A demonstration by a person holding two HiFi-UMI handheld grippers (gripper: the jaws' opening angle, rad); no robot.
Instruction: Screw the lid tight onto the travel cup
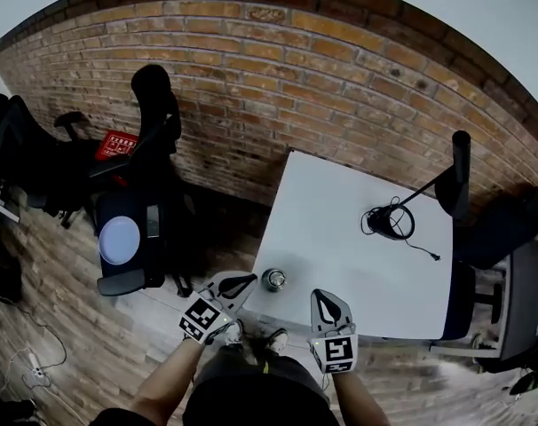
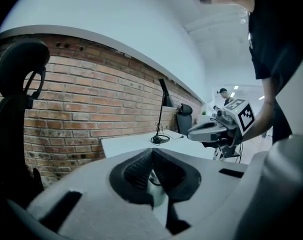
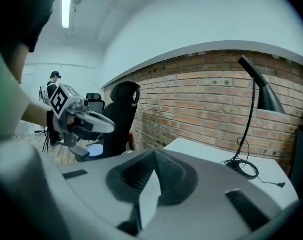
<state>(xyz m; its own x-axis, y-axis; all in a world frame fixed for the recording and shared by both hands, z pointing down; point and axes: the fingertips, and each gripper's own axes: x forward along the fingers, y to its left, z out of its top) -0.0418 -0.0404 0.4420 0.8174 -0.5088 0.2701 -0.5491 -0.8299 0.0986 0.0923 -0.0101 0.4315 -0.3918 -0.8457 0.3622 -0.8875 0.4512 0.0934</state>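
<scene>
- Nearest in, the left gripper (image 1: 241, 283) is clenched on nothing; its own view shows the ribbed pads pressed tip to tip with no object between them.
- The right gripper (image 1: 326, 302) is the same: jaws pinched together, empty, hanging over the near edge of the table (image 1: 340, 202).
- The travel cup (image 1: 273, 280) stands upright near the table's near left edge. It is just beside the left gripper's tips and a little apart from the right one.
- From above, its top reads as a shiny metal ring with a dark centre. Whether the lid is already seated there, I can't tell.
- Handling call: it looks like a stiff, smooth steel body, so likely light if empty and slippery under the pads. It should not be fragile, though it could tip or spin while being twisted.
- Best bet is one gripper clamping the body low on the wall to stop rotation, and the other squeezing the lid's rim across its width.
- No brand or label is readable on the cup.
- Each gripper's cube carries black-and-white square markers, which are patterns rather than words.
- Further back lie a coiled cable (image 1: 391, 223) and a black lamp (image 1: 460, 171).
- Far left, a red box (image 1: 116, 144) shows white print too small to read.
</scene>
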